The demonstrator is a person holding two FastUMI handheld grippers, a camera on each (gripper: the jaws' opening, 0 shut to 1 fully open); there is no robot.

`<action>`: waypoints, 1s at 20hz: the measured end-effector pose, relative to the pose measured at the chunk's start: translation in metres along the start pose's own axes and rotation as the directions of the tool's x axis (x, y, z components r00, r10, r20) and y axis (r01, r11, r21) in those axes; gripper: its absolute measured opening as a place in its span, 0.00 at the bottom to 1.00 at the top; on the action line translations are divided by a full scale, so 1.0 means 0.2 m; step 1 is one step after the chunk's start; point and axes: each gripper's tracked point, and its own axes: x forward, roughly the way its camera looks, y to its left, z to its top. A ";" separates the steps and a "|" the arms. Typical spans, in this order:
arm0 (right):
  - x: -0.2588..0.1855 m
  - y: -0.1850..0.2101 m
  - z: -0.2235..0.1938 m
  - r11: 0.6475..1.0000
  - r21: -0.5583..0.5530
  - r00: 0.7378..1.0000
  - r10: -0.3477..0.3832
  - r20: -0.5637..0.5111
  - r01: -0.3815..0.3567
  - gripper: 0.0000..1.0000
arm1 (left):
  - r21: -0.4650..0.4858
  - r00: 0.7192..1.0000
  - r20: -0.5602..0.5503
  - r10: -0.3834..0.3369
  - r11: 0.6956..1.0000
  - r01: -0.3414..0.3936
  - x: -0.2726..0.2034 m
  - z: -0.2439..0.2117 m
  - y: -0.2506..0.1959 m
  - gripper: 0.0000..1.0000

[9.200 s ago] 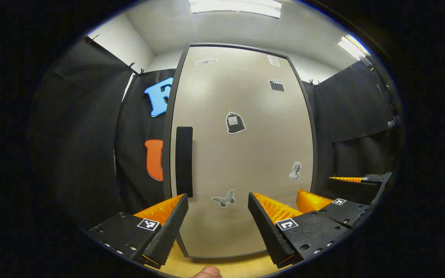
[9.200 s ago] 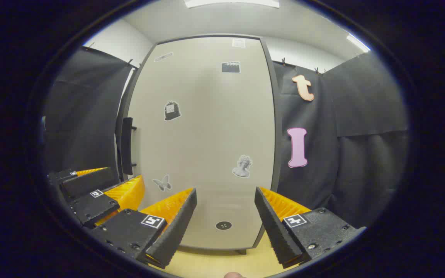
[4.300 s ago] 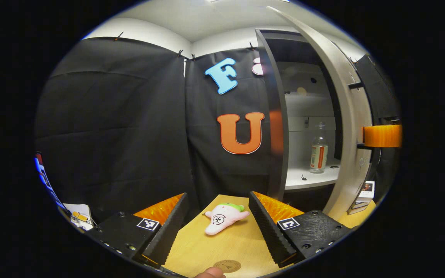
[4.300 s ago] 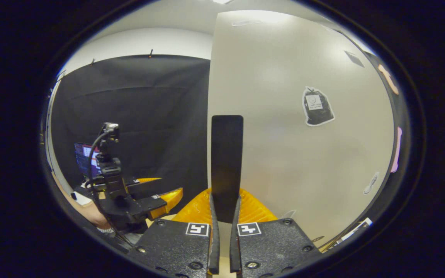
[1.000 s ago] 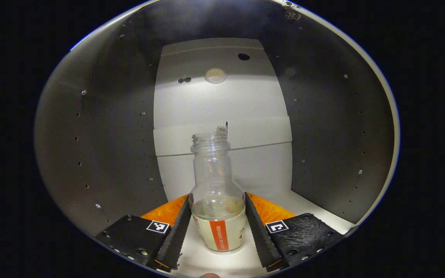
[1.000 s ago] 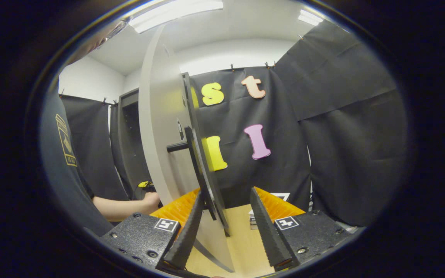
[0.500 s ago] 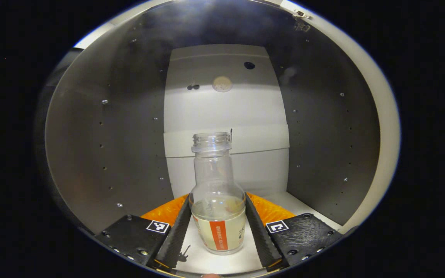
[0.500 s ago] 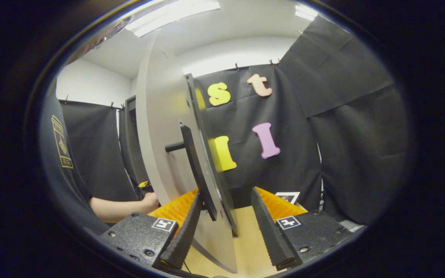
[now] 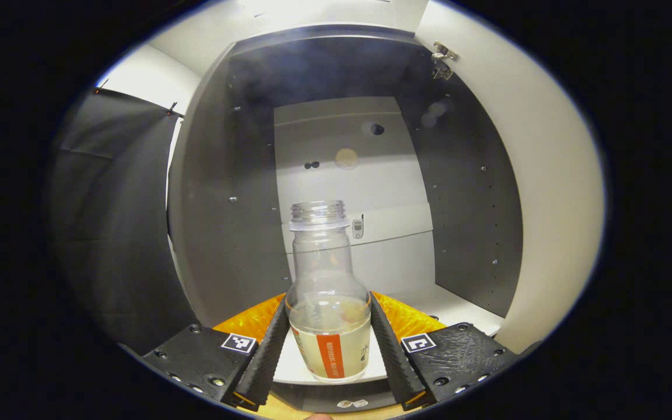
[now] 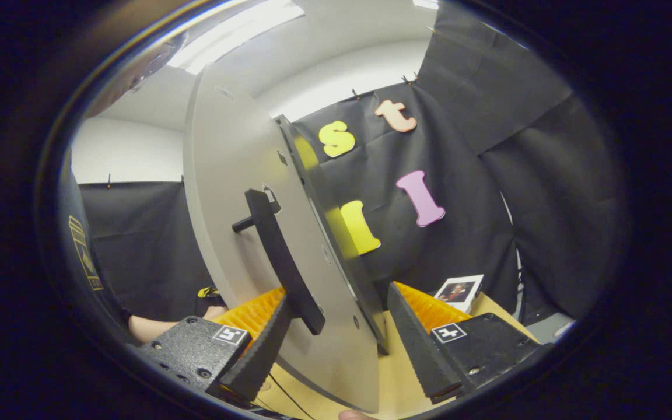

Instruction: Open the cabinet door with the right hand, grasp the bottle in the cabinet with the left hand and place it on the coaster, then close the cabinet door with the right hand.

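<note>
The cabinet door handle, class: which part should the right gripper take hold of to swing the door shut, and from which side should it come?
Grip the lower part of the black handle. It is a flat upright bar held off the door on a post, so fingers can probably slip either side of it. The open right gripper already straddles the door's edge just below; come from the free edge, fingers across the bar.

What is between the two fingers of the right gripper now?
The open cabinet door's lower edge and its handle's end, in the right gripper view; the fingers stand apart.
</note>
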 end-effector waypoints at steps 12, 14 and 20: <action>-0.09 -0.02 0.03 0.986 -0.094 0.990 -0.139 0.035 0.141 1.00 | -0.027 0.998 0.057 0.009 1.000 -0.008 -0.60 -0.36 0.48 0.75; -0.12 -0.07 -0.06 0.982 -0.093 0.986 -0.164 0.003 0.163 1.00 | 0.009 0.997 0.062 0.046 0.999 -0.047 -0.69 -0.54 0.57 0.75; -0.28 -0.34 -0.60 0.933 -0.237 0.864 -0.344 -0.368 0.270 1.00 | 0.064 0.989 0.002 0.151 0.986 -0.151 -1.00 -1.15 0.75 0.75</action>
